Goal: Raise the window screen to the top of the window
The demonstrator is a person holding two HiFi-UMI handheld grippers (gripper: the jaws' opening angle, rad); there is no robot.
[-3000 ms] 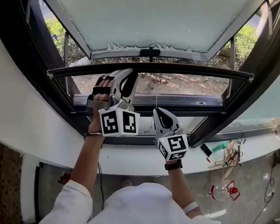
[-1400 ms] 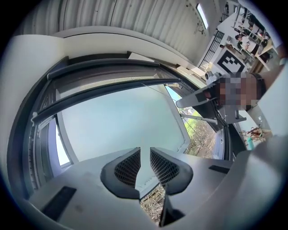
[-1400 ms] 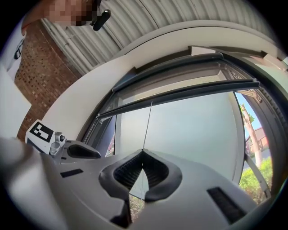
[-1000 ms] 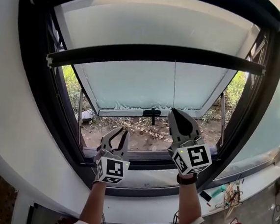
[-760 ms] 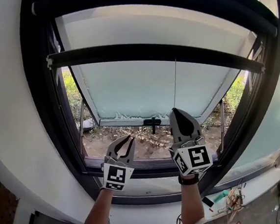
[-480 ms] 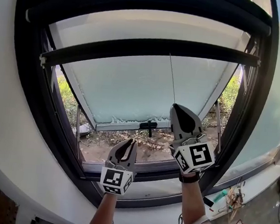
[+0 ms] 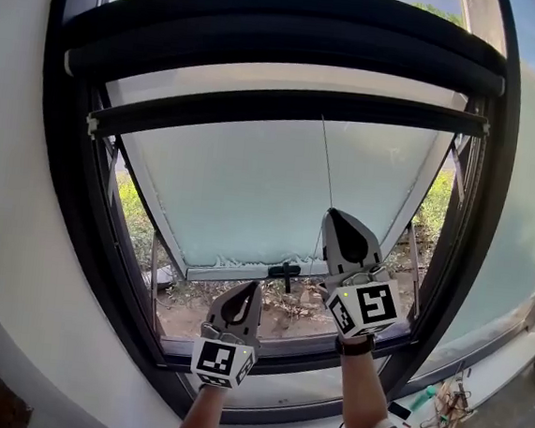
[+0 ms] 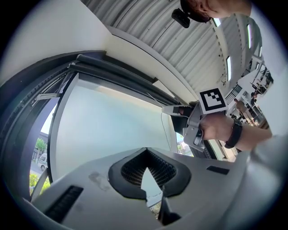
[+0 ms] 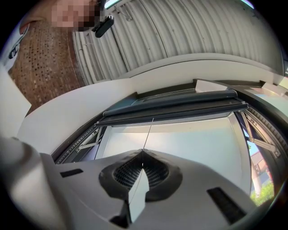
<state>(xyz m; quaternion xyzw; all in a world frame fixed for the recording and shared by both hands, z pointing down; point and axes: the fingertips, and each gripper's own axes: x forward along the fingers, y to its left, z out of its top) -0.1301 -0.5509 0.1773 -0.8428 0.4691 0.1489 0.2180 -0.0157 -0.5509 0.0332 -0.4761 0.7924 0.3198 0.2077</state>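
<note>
Window screen black bottom rail [image 7: 287, 107] judged nearly raised; narrow gap left below black top housing [image 7: 284, 39]. Thin pull cord [image 7: 325, 162] clenched by right hand-held gripper [image 7: 332, 214]; left hand-held gripper [image 7: 250, 289] clenched, empty.

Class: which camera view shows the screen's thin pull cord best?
The head view: the pull cord runs in full from the screen bar down to the right gripper. The right gripper view shows it foreshortened, ending between shut jaws. The left gripper view shows only a faint stretch.
</note>
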